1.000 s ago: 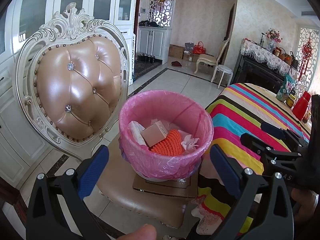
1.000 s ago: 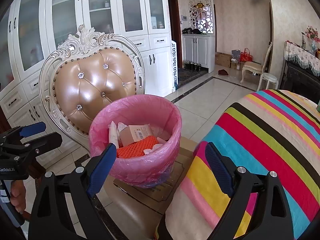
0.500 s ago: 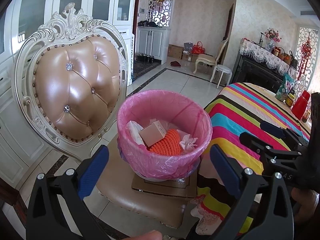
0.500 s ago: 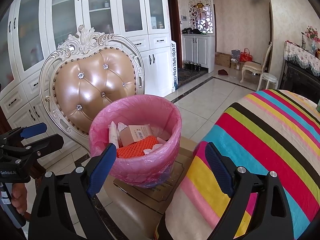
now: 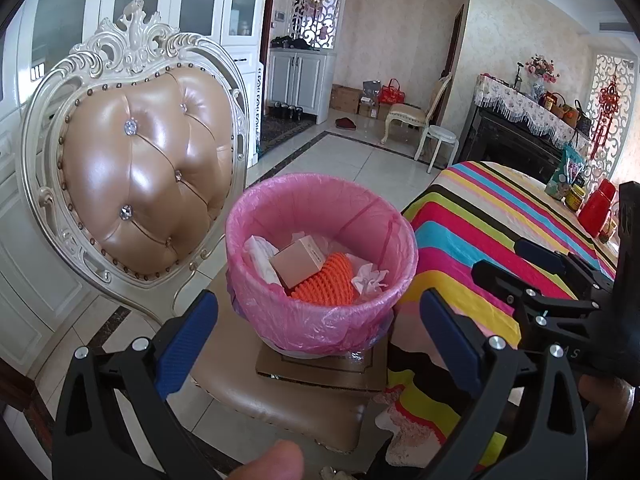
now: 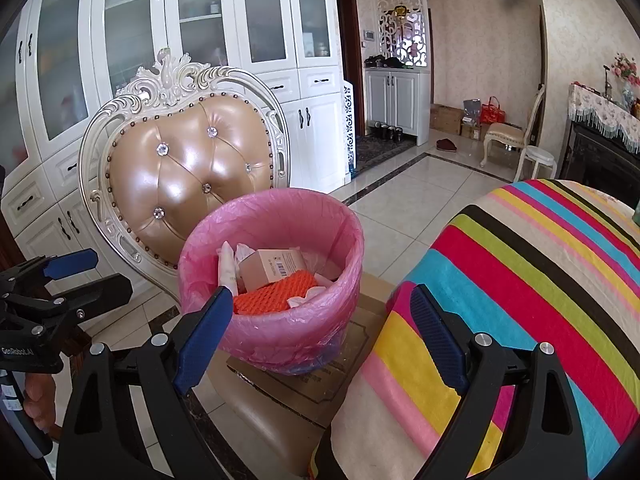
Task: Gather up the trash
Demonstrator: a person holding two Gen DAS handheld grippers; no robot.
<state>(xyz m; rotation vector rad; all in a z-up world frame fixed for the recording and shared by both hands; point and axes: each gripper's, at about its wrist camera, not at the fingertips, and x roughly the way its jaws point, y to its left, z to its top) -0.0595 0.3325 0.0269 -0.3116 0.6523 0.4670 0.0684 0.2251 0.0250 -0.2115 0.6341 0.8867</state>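
Note:
A bin lined with a pink bag (image 5: 320, 316) stands on flat cardboard (image 5: 320, 370) on a chair seat; it also shows in the right wrist view (image 6: 288, 332). Inside lie a small cardboard box (image 5: 298, 266), orange foam netting (image 5: 326, 282) and crumpled white tissue (image 5: 368, 278). The box (image 6: 272, 266) and netting (image 6: 272, 294) show in the right wrist view too. My left gripper (image 5: 318, 338) is open and empty, just short of the bin. My right gripper (image 6: 320, 330) is open and empty, also close in front of the bin.
The tufted chair back (image 5: 144, 176) rises behind the bin. A table with a striped cloth (image 5: 480, 240) sits to the right, with jars and a red flask (image 5: 596, 208) at its far end. White cabinets (image 6: 240, 40) line the left wall.
The left wrist view has shifted slightly, with the bin and chair drifting a little left and up. The right gripper and the bin's contents have not moved.

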